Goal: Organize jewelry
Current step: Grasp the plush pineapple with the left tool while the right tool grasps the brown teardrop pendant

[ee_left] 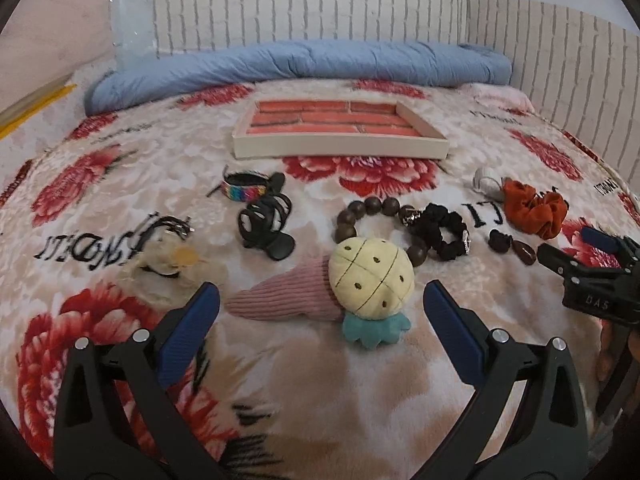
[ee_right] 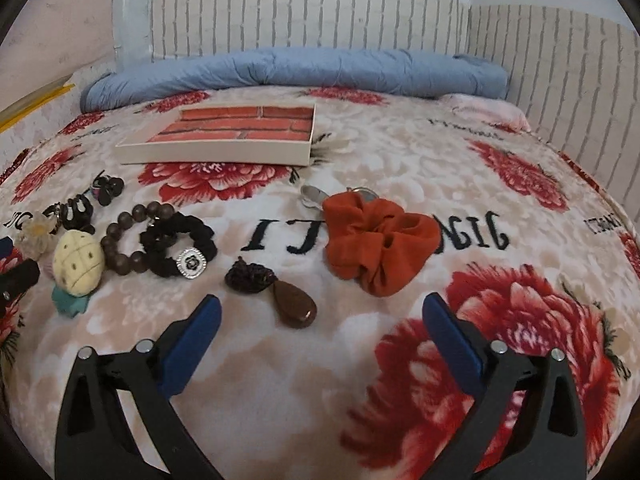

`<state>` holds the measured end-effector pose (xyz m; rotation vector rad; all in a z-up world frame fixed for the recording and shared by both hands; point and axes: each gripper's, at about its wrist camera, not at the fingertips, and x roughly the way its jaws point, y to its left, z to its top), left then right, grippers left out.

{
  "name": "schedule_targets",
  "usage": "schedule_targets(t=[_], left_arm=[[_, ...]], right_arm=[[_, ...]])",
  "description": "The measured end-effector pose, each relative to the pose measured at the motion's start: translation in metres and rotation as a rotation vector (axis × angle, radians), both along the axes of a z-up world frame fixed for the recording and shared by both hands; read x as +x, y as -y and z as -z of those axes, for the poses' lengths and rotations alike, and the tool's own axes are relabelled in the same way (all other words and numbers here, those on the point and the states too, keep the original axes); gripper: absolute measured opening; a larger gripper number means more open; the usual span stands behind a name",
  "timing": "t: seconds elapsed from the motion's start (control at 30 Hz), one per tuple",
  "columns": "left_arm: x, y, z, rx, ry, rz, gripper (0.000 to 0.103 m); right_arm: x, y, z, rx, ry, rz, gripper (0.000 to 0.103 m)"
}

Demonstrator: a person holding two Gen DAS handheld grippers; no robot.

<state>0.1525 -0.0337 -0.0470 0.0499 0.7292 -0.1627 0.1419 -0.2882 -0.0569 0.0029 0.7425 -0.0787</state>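
jewelry lies loose on the blanket [ee_right: 280, 380] before the empty tray [ee_right: 216, 152], so the left gripper [ee_left: 320, 312] and right gripper [ee_right: 320, 320] both gape wide, holding nothing.

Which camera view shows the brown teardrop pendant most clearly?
The right wrist view: the brown teardrop pendant lies large and close, just ahead of the open right gripper, beside its dark knotted cord. The left wrist view shows it only small and dark at the right side.
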Motion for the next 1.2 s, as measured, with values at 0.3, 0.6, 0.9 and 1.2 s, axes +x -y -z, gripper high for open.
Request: schedule_targets(t=[0.3,0.6,0.9,1.2], left_arm=[[0.023,0.007,0.010,0.006,-0.059,0.029,0.093],[0.041,0.011,0.020,-0.019,-0.111,0.054,0.086],[0.052,0.016,0.022,-0.042,-0.148,0.101,0.076],[0.054,0.015,0.026,-0.058,-0.168,0.118,0.060]], right_arm=[[0.023,0.005,0.020,0.051,-0.113,-0.005,0.062],[0.035,0.004,0.022,0.038,-0.136,-0.020,0.061],[0.036,-0.006,0.009,0.061,-0.101,-0.063,0.061],[0.049,-0.019,0.018,0.091,-0.139,-0.080,0.061]])
